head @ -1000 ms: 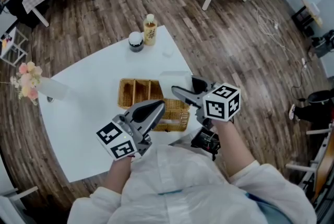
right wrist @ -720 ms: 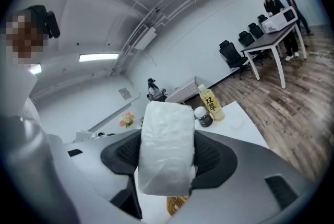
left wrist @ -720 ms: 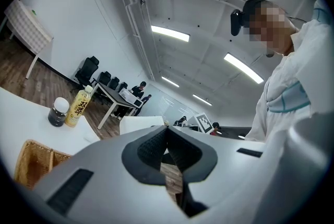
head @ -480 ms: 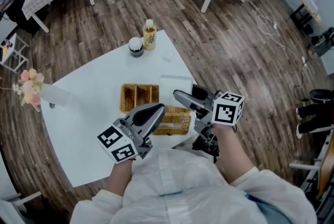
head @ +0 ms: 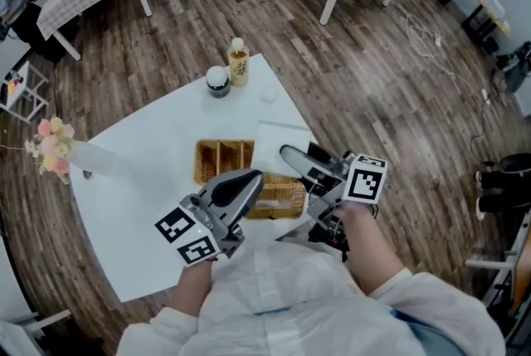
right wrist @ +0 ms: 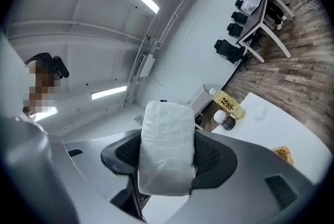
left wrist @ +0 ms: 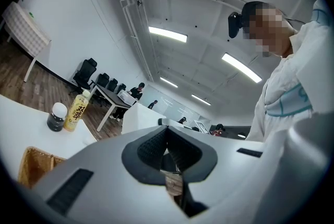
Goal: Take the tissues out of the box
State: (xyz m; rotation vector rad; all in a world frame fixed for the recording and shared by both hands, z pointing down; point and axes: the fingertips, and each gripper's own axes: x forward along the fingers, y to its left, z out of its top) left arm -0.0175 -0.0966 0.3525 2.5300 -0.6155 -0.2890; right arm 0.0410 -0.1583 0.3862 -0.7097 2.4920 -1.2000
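A wicker box (head: 202,163) with compartments stands on the white table (head: 141,205). My right gripper (right wrist: 167,163) is shut on a white plastic-wrapped tissue pack (right wrist: 166,139), which sticks up between its pads as the gripper tilts toward the ceiling. In the head view the right gripper (head: 292,157) hovers over the box's right end. My left gripper (head: 247,180) hangs above the box's near edge. Its jaws (left wrist: 168,140) are shut with nothing between them. A corner of the box (left wrist: 30,168) shows low on the left of the left gripper view.
A yellow drink bottle (head: 238,62) and a dark jar with a white lid (head: 217,82) stand at the table's far corner. Pink flowers (head: 51,148) sit at the left edge. A flat white patch (head: 278,137) lies beside the box. Wooden floor and other tables surround.
Both grippers stay almost where they were over the box; the right one has drifted slightly toward me with the pack still in it. The camera view has shifted a little.
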